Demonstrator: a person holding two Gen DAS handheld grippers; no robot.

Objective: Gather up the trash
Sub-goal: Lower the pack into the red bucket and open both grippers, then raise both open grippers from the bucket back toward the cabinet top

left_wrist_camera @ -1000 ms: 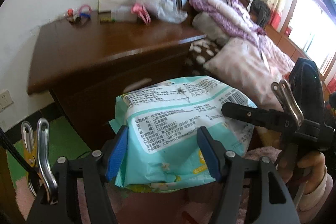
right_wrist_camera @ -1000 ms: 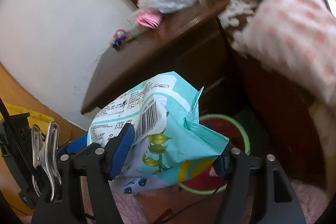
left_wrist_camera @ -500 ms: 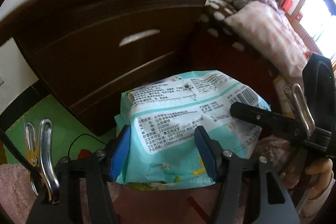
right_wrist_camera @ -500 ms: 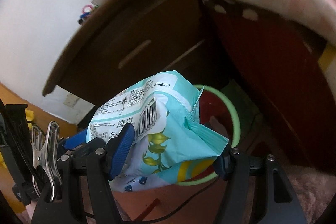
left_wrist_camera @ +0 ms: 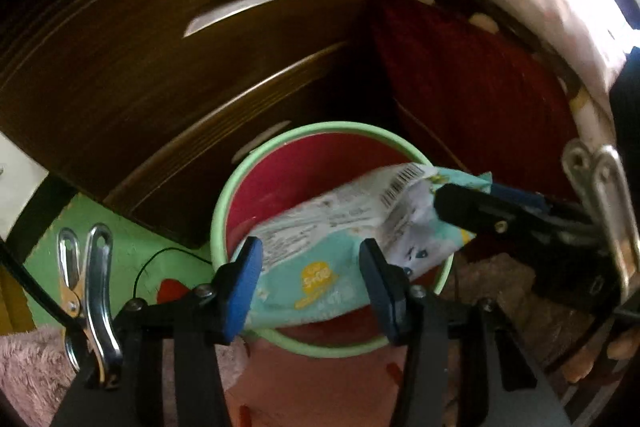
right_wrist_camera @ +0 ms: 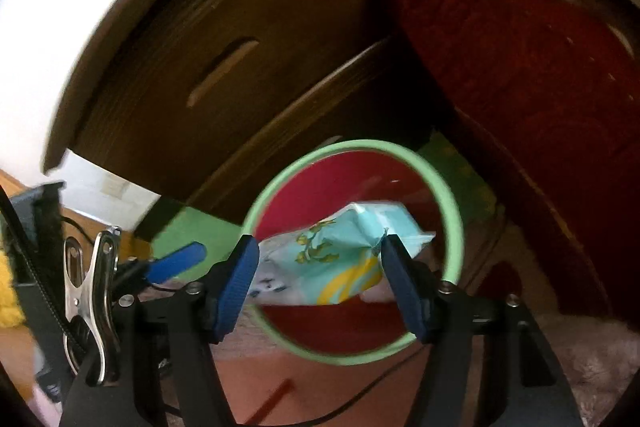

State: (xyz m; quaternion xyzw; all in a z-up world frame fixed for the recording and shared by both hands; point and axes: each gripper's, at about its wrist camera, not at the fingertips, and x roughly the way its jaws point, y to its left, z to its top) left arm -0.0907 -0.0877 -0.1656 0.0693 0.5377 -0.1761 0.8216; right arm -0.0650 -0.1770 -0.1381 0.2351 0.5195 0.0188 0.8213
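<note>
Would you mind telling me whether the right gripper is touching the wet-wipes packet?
Touching. In the right wrist view, the right gripper has both blue pads pressed against the wet-wipes packet, which spans the gap between them above the bin.

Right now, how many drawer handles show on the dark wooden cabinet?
2: a pale curved handle on the upper drawer, and a second one on the lower drawer, partly hidden behind the green-rimmed red bin.
</note>
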